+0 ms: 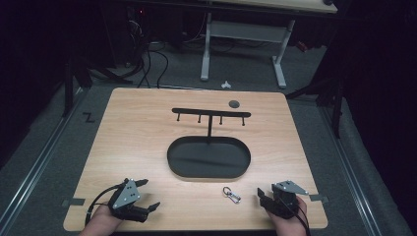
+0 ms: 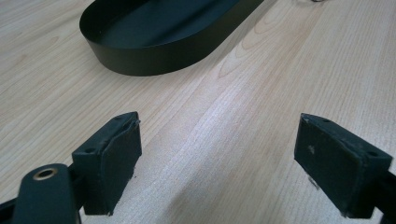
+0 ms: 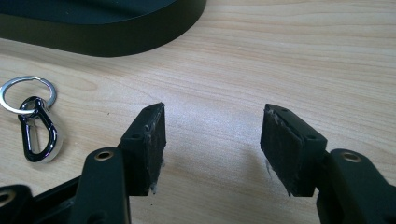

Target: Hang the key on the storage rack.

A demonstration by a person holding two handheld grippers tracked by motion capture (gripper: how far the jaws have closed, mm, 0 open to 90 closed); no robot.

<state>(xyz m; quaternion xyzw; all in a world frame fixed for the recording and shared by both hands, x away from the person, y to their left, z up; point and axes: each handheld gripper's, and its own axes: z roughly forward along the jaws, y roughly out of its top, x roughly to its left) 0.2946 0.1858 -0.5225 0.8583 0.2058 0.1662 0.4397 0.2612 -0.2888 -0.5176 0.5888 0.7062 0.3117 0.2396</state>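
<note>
A black stand (image 1: 210,114) with an oval tray base (image 1: 209,157) and a crossbar with several hooks sits mid-table. A silver key ring with a black carabiner (image 1: 231,194) lies on the wood in front of the tray, and appears as the key ring (image 3: 29,116) left of the right gripper's jaws. My left gripper (image 1: 147,194) rests open at the front left, nothing between its jaws; the tray wall (image 2: 154,56) lies ahead of it. My right gripper (image 1: 263,199) rests open at the front right, a short way right of the key ring, holding nothing.
The wooden table (image 1: 137,137) has a small dark round disc (image 1: 234,103) near its far right edge. Beyond the table stand a white desk frame (image 1: 243,44) and cables on the floor. Tape marks sit at the front corners.
</note>
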